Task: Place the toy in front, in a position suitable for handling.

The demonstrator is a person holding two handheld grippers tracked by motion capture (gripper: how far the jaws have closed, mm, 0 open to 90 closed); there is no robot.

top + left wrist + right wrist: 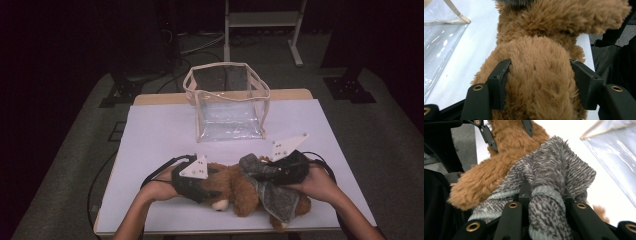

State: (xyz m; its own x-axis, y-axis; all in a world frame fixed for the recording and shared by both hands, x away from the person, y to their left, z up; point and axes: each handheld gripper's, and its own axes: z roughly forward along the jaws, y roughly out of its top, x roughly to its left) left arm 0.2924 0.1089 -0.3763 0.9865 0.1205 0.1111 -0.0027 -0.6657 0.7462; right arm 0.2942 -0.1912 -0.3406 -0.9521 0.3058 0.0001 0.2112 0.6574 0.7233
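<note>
A brown plush bear (pixel 235 187) is lying along the near edge of the white bench (pixel 155 130), long axis running left to right, partly draped by a grey knitted garment (pixel 275 195) at its right end. The left hand-held gripper (pixel 540 82) is clamping the bear's furry body between both jaws, while the right hand-held gripper (pixel 546 195) is pinching a fold of the garment, jaws nearly closed. A clear plastic bag (pixel 227 102) is standing upright at the far side; no legible writing is showing, and the surrounding room is lying dark over grey floor.
</note>
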